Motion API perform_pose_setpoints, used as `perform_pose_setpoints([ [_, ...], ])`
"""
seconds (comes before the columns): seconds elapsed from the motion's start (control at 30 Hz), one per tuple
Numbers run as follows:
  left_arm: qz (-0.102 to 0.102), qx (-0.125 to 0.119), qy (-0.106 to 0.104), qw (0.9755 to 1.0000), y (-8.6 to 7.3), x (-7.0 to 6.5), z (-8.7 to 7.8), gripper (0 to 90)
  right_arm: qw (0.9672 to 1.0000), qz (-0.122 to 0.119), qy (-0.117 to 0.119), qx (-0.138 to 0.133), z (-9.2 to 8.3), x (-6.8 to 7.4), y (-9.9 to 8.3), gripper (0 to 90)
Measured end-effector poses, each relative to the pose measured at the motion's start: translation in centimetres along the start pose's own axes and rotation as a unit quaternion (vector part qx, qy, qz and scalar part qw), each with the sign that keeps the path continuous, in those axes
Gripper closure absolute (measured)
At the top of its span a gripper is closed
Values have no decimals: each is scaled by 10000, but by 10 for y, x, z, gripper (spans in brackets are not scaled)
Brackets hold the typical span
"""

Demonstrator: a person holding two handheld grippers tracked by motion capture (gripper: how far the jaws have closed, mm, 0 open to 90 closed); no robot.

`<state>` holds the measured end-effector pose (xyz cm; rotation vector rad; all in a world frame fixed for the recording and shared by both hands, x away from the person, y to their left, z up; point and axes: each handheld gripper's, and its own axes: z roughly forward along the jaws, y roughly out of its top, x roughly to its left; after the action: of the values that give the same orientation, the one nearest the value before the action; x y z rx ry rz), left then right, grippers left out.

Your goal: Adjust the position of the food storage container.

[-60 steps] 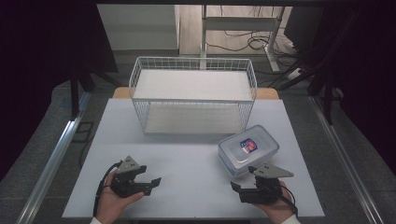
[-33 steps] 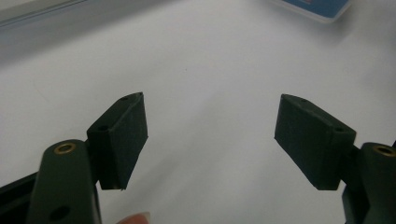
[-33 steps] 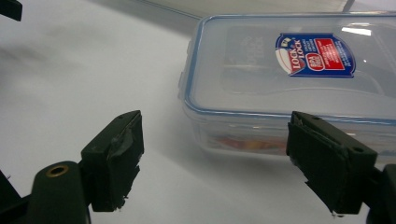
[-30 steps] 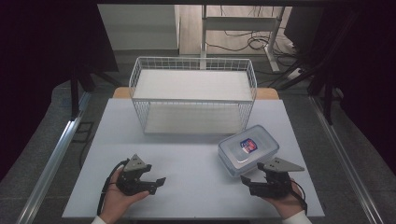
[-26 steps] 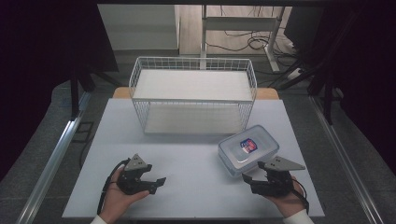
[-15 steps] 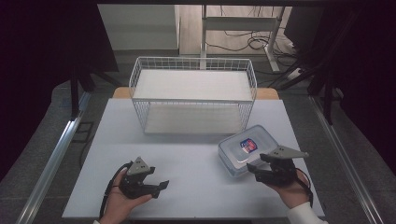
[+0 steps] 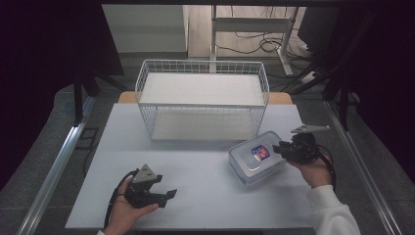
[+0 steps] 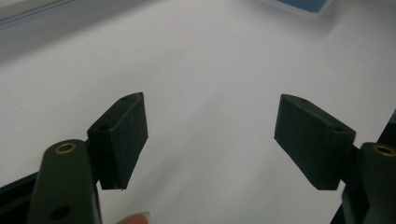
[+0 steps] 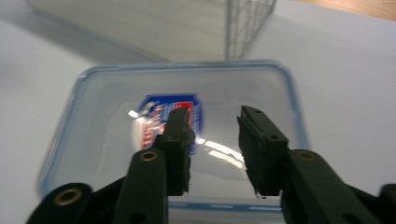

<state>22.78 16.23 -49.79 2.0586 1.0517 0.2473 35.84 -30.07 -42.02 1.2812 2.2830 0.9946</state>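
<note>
Hovering over the clear rectangular plastic lidded box, the right gripper gapes narrowly; near-left, the left gripper gapes wide.

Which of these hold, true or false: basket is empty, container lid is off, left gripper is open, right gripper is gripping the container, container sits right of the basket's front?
1. The basket is empty: true.
2. The container has its lid off: false, the lid is on.
3. The left gripper is open: true.
4. The right gripper is gripping the container: false, its jaws are apart above the lid, closed on nothing.
5. The container sits near the basket's front right corner: true.
</note>
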Motion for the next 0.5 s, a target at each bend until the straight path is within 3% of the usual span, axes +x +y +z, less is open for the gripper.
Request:
perform_pose_setpoints([
  [0.03, 0, 0, 0, 10000, 0, 0, 0, 256, 10000, 0, 0, 0, 0, 0, 0, 688],
  [0.07, -22, -2, 7, 10000, 0, 2, 0, 256, 9999, 120, -72, -70, 1, -9, 2, 763],
  [0.13, -32, -21, -2, 10000, 0, 2, -1, 256, 9994, 123, -302, -83, 2, -17, 4, 819],
  [0.17, -32, -21, -2, 10000, 0, 2, -1, 256, 9994, 123, -302, -83, 2, -17, 4, 819],
  [0.2, -26, -32, -6, 10000, 0, 2, -1, 256, 9989, 56, -475, -1, 5, -24, 5, 875],
  [0.3, 19, -49, 14, 10000, 0, 1, -3, 256, 9976, 5, -683, 141, 11, -36, 7, 888],
  [0.4, 31, -29, 31, 10000, -2, 0, -4, 256, 9944, -246, -915, 459, 21, -46, 6, 889],
  [0.5, 11, -14, 45, 10000, -3, 1, -3, 256, 9936, -276, -878, 648, 31, -52, 2, 889],
])
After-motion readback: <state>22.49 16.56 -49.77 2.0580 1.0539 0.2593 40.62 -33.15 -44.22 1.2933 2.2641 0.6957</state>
